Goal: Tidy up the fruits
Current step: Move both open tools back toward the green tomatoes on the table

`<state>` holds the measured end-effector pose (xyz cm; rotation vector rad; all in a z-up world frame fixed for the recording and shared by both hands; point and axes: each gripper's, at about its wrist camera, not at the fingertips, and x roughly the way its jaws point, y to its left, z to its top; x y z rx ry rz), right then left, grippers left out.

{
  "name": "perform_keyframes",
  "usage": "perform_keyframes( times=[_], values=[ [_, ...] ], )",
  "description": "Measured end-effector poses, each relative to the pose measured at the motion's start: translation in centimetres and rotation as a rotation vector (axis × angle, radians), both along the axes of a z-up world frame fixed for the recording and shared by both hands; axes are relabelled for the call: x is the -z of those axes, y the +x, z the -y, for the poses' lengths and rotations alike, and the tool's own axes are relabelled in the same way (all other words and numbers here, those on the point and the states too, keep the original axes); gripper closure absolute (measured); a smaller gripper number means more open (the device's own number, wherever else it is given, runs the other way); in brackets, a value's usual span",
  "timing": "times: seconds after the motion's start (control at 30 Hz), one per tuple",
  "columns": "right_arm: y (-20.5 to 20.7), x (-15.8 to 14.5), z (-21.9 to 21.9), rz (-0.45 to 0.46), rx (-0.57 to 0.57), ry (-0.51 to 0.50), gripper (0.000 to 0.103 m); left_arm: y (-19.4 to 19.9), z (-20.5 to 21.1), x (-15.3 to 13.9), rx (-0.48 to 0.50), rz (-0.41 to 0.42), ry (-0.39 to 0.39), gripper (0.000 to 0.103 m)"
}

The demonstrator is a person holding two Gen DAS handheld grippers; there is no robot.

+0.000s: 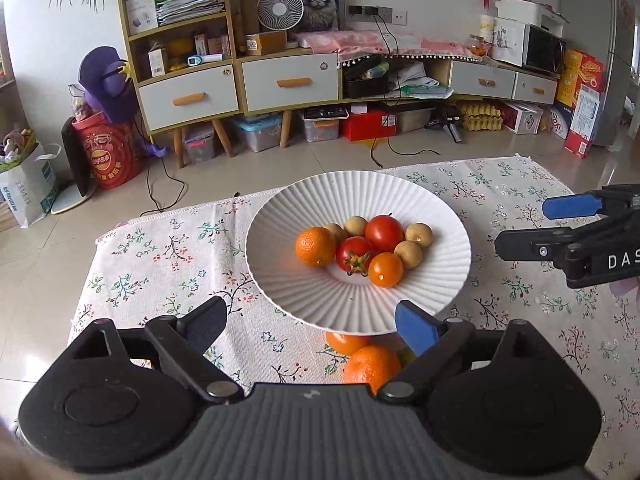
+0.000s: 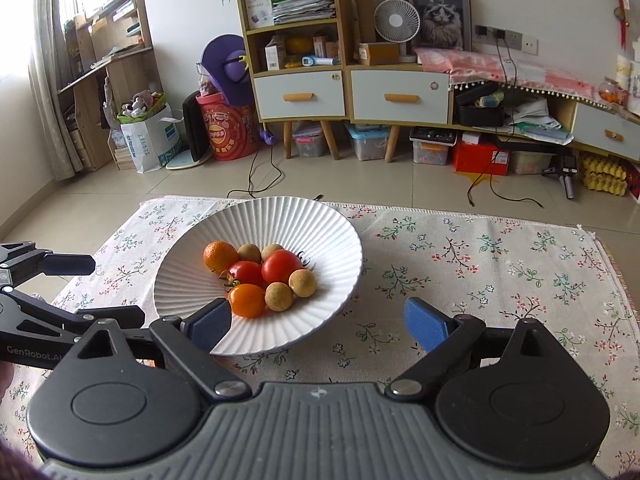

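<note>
A white ribbed plate [image 1: 280, 204] [image 2: 328, 220] stands on the floral cloth and holds a mandarin [image 1: 315, 246] [image 2: 219, 255], two red tomatoes [image 1: 384, 232] [image 2: 282, 266], an orange cherry tomato [image 1: 385, 269] [image 2: 248, 300] and several longans [image 1: 419, 235] [image 2: 303, 283]. Two more orange fruits [image 1: 370, 366] lie on the cloth just under the plate's near rim, between the fingers of my left gripper [image 1: 312, 326] [image 2: 116, 291], which is open and holds nothing. My right gripper [image 2: 318, 324] [image 1: 524, 226] is open too, at the plate's near right edge, with nothing gripped.
The floral cloth [image 2: 480, 264] covers a low table whose far edge drops to a tiled floor. Beyond stand a cabinet with drawers [image 2: 396, 96], storage boxes, a fan and trailing cables [image 2: 256, 176].
</note>
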<state>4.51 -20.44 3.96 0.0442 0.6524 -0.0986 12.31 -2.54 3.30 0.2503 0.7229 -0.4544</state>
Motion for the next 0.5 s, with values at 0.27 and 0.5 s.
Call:
perform_keyframes(
  times=[0.27,0.5],
  values=[
    [-1.4,0.8,-1.0,-0.023,-0.007,-0.014,0.002,-2.0,-1.1,0.7,-0.021,-0.016,0.004,0.005],
    [-2.4,1.8,-1.2,-0.029,0.03,-0.024,0.001,-3.7,-2.1,2.3,-0.033,-0.055,0.018,0.005]
  ],
)
